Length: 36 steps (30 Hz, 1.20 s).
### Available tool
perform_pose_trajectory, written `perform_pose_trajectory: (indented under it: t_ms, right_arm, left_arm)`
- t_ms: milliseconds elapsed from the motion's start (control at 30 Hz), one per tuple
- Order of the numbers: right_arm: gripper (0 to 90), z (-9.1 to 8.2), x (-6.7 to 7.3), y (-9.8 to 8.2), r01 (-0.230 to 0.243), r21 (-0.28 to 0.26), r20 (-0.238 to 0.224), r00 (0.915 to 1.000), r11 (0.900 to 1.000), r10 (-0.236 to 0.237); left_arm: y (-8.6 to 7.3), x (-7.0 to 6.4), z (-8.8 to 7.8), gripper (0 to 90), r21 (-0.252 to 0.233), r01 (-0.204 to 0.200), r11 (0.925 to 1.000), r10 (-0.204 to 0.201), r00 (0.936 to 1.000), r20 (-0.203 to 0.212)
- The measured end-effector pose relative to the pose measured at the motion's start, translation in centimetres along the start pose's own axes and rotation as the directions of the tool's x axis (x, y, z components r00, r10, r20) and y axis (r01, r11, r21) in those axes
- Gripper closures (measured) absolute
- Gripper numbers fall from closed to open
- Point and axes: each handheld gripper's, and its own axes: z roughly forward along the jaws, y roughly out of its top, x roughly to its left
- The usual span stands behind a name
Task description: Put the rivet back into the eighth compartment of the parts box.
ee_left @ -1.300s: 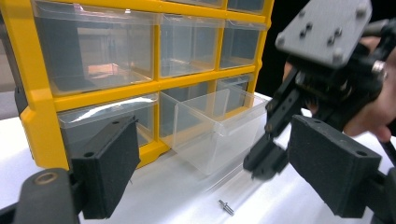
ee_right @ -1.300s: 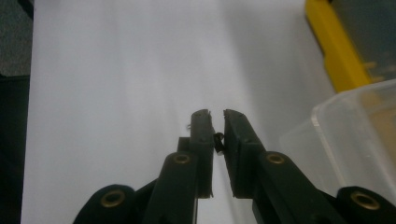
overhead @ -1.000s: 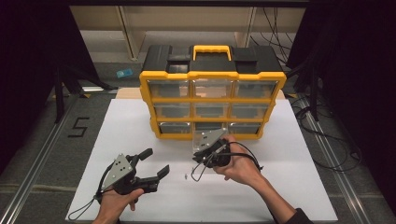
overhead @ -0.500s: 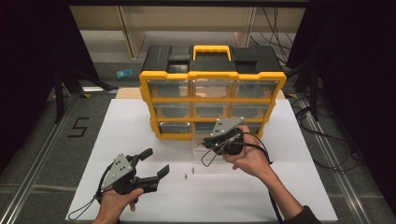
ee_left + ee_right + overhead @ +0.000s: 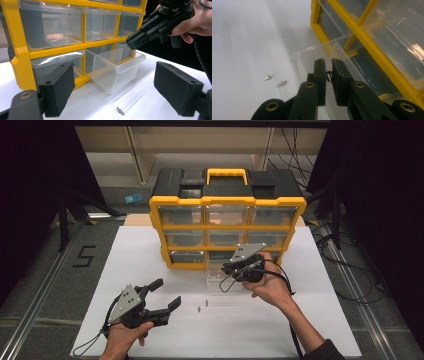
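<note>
High view: the right tool (image 5: 234, 268) hangs over the pulled-out clear drawer (image 5: 220, 276) of the yellow organizer (image 5: 227, 227), jaws clenched on a small metal pin (image 5: 328, 75). Two pins (image 5: 202, 307) lie on bare white table (image 5: 260, 320). The left tool (image 5: 167, 295), jaws spread, rests apart.

right gripper (image 5: 239, 268) moved over clear drawer (image 5: 220, 279), apparently carrying pin (image 5: 328, 75)

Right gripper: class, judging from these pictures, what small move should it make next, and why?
Probably open its jaws to drop the pin. The right gripper pinches this small metal pin directly above the pulled-out clear drawer, while two more pins lie on the white table, seemingly awaiting collection.
</note>
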Motion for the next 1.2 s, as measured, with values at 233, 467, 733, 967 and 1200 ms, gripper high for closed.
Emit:
perform_pose_trajectory:
  t_ms: [233,467,733,967,1200]
  right_arm:
    - [82.6,0.3,-0.5,-0.5,-0.008,0.014,0.009,0.9999,1.000,0.008]
    - [81.3,0.9,-0.8,-0.9,-0.021,0.028,0.017,0.9996,0.999,0.021]
    - [52.1,0.6,-0.5,-0.5,-0.045,0.009,0.032,0.9985,0.999,0.045]
    - [38.8,0.5,1.7,1.2,0.010,-0.032,-0.020,0.9997,0.999,-0.010]
    - [33.4,0.5,3.1,2.0,0.025,-0.051,-0.054,0.9982,0.998,-0.028]
  left_arm:
    - [0.0,0.0,0.0,16.9,-0.001,-0.001,1.0000,0.001,1.0000,0.001]
    - [0.0,0.0,0.0,16.8,0.000,-0.002,1.0000,0.002,1.0000,-0.001]
    - [0.0,0.0,0.0,16.8,-0.002,-0.002,1.0000,0.002,1.0000,-0.005]
    - [0.1,0.1,-0.1,16.7,-0.012,-0.005,0.9999,0.005,1.0000,-0.007]
    - [0.2,0.2,-0.2,16.5,-0.018,0.001,0.9998,-0.001,0.9999,-0.012]
